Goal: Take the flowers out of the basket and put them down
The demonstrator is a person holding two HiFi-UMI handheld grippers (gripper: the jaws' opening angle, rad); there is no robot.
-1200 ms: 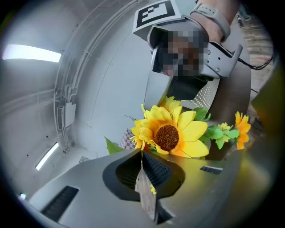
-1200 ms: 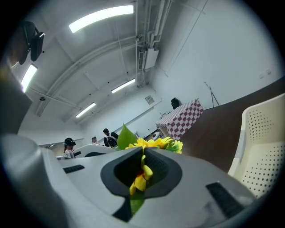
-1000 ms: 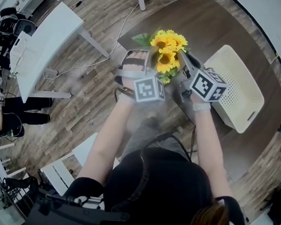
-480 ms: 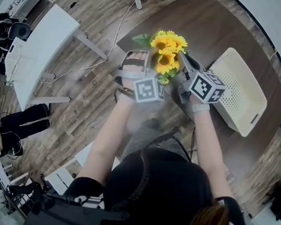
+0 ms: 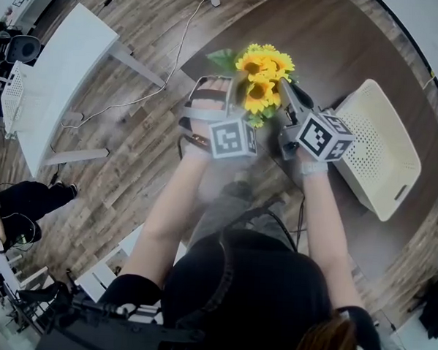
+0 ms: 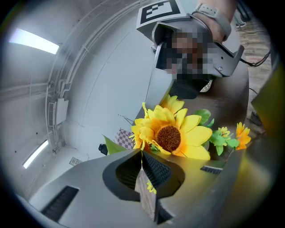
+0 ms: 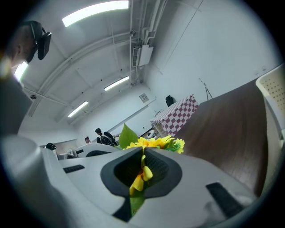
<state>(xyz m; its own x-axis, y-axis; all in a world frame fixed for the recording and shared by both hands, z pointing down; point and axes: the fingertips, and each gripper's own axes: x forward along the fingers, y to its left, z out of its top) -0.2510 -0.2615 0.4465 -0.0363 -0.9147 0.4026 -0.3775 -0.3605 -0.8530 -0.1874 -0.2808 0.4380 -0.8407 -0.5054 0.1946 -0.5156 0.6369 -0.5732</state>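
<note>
Cream perforated plastic basket (image 5: 381, 153) rests on the dark brown round wooden table (image 5: 336, 38). The bunch of yellow sunflowers with green leaves (image 5: 261, 78) is out of the basket, held in the air beside it (not touching it). Left gripper (image 6: 141, 156): jaws nearly together, pinching a thin part of the bunch. Right gripper (image 7: 142, 153): jaws clamped on yellow petals and a leaf of the same bunch, on the side nearer the basket.

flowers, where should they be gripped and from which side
Probably low, at the stems and leaves under the heads, not the petals. The flowers stand upright with wide blooms on top, so come in level from the sides. The left hand-held gripper and right hand-held gripper are shut on them that way.
</note>
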